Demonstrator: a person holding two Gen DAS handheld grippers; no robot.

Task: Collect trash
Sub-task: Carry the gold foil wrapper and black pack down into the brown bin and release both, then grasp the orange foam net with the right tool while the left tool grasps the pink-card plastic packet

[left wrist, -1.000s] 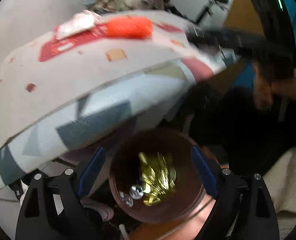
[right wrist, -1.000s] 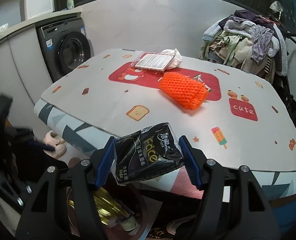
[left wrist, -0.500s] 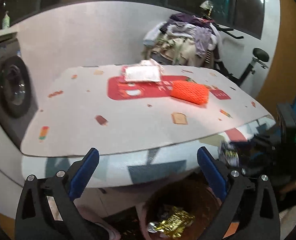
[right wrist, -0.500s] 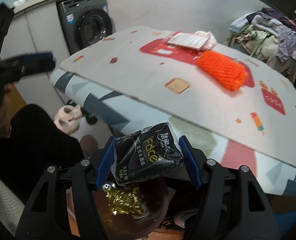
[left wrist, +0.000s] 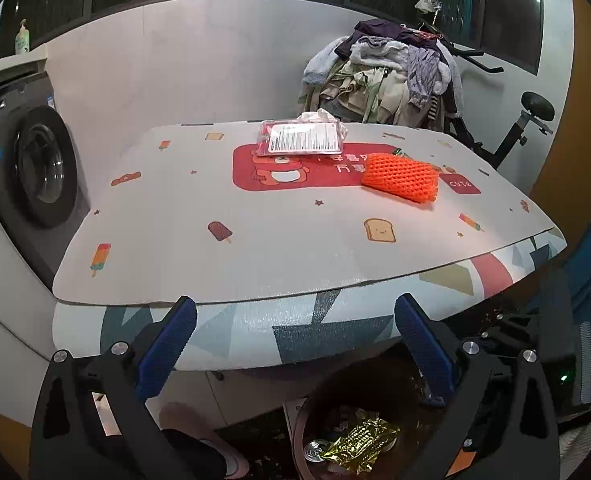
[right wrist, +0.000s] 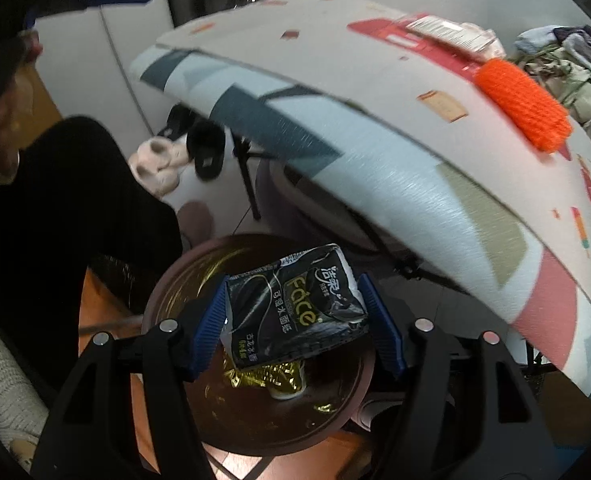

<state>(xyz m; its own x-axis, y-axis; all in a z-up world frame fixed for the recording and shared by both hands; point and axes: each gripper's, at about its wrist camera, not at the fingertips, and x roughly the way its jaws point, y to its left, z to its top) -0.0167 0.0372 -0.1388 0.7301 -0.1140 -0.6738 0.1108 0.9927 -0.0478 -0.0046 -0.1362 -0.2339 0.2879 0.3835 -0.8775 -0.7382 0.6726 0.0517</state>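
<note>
Holding black tissue pack (right wrist: 295, 312) in my right gripper (right wrist: 297, 322), now lowered from table (right wrist: 375, 128) edge to directly over bin (right wrist: 255, 412); jaws starting to part, drop imminent. Left gripper (left wrist: 295, 354): jaws wide, empty, risen above bin, facing table's remaining trash.

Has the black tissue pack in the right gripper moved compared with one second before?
Yes. The black tissue pack, between the opening jaws of the right gripper, has gone down from the table edge to above the brown bin.

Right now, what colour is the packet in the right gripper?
Black, with gold and white lettering. The packet shows best in the right wrist view, between the right gripper pads.
</note>
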